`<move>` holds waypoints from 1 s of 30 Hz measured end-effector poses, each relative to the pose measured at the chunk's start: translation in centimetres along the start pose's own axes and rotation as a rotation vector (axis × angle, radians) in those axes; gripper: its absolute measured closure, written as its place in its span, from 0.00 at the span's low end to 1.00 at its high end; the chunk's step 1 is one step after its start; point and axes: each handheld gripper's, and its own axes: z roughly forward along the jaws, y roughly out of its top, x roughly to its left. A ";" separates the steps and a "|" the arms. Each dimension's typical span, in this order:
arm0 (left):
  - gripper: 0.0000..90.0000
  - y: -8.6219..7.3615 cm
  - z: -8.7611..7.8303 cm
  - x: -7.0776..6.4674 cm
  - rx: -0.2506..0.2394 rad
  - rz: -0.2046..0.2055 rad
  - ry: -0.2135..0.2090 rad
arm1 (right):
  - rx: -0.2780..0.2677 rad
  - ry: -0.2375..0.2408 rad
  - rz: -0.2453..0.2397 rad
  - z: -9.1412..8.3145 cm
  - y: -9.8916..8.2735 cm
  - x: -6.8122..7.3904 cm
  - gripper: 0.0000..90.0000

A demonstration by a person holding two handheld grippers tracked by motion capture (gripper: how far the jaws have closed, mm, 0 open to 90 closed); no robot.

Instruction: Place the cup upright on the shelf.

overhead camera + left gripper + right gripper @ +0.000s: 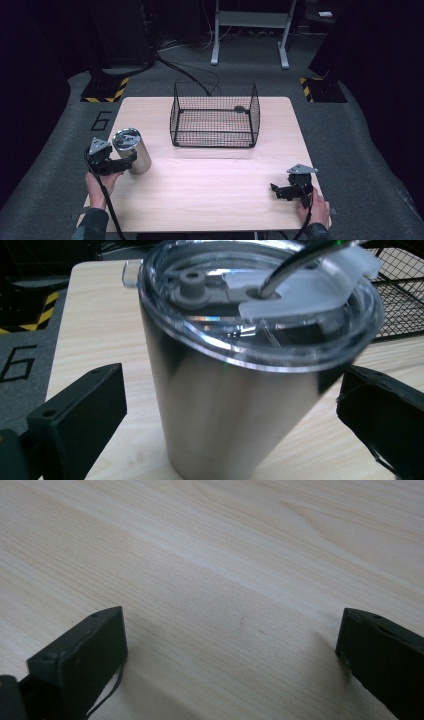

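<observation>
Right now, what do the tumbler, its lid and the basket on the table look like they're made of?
Tumbler: likely stainless steel with a brushed, shiny finish, judging by its soft mirror-like reflections. Lid: clear plastic, see-through with glare, plus a grey plug that looks rubbery. Basket: thin black wire mesh, probably coated metal, with an open grid you can see through.

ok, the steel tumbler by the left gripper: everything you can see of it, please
The steel tumbler is a polished metal cup, tapering toward its base, standing upright on the wooden table near its left edge, left of the wire basket. A clear plastic lid with a grey plug caps it, and a bent metal straw pokes through the lid's opening. The left gripper brackets it with jaws spread to either side; gaps show, so no contact is visible.
</observation>
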 end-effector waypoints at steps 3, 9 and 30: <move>0.00 0.3 0.1 0.0 0.003 0.009 -0.007 | 0.000 0.000 -0.001 0.0 0.0 0.0 0.00; 0.00 0.8 0.8 -0.1 -0.015 0.009 -0.022 | 0.000 0.000 0.000 0.0 0.0 0.0 0.00; 0.02 1.3 2.4 -0.7 -0.063 0.019 0.015 | 0.000 0.000 0.000 0.0 0.0 0.0 0.00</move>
